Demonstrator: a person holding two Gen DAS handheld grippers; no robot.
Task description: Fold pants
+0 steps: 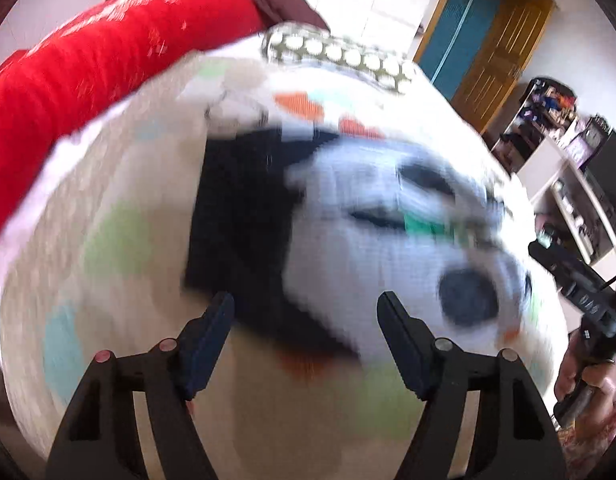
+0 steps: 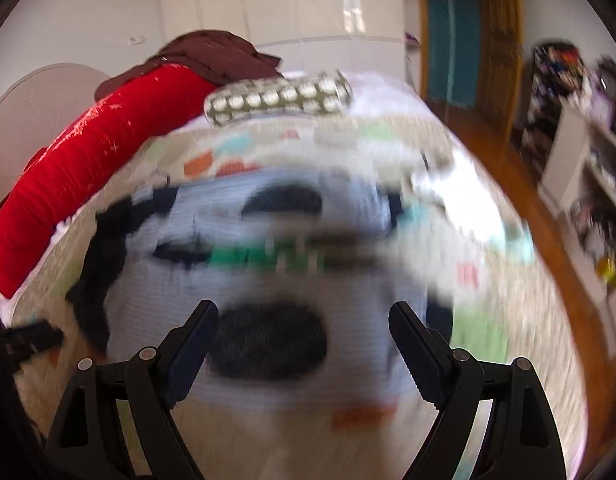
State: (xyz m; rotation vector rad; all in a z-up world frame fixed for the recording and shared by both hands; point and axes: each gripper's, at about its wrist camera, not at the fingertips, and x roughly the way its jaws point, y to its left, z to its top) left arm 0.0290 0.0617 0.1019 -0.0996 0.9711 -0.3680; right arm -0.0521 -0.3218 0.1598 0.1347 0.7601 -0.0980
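Right now your left gripper (image 1: 305,304) is spread wide with nothing between its dark blue pads (image 1: 205,344), hanging above the bed. Your right gripper (image 2: 303,314) is spread the same way, jaws apart and holding nothing. Below both of them the pale blue-and-white pants with large black patches and a green band (image 1: 380,224) lie in a fairly compact bundle in the middle of the cream bedspread dotted with orange, green and blue shapes (image 1: 119,240). A black part of the cloth (image 1: 235,216) shows along the bundle's left side in your left camera. Both pictures are heavily blurred, so you cannot tell where the folds or edges of the pants run. At the far end of the bed sit a long red bolster (image 2: 87,152), a dark maroon cloth (image 2: 211,54) draped over it, and an olive pillow with white dots (image 2: 279,98).
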